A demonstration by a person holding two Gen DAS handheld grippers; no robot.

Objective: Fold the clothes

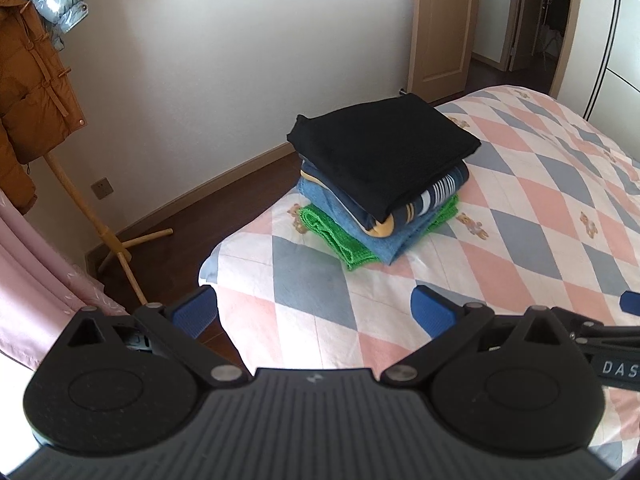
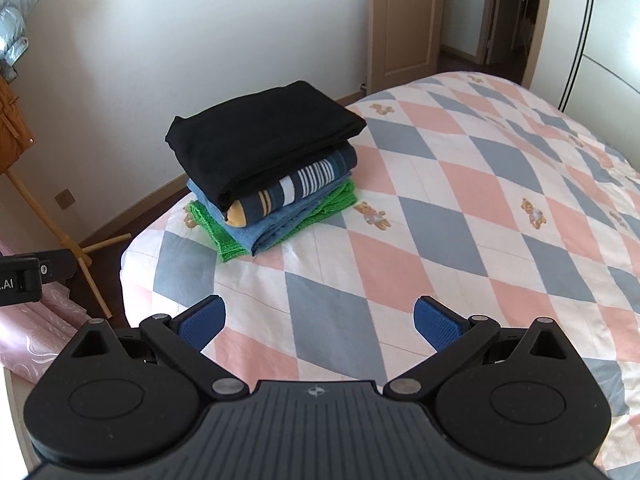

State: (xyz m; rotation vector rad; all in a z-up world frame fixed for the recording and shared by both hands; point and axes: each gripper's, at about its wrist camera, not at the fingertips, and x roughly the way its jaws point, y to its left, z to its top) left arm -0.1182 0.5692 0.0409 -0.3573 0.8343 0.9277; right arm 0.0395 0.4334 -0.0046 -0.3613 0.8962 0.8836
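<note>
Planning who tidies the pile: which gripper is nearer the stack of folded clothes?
Left, slightly. The left gripper hovers open almost straight before the stack of folded clothes; the right gripper hovers open further right, the stack ahead to its left. Neither touches it.

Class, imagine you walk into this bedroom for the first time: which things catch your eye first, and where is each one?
First is the stack of folded clothes near the corner of the bed, with a black garment on top, then a striped one, a blue one and a green one at the bottom. Next is the quilt, checked in pink, grey-blue and white diamonds. In the foreground, the left claw and right claw are both open and hold nothing.
</note>
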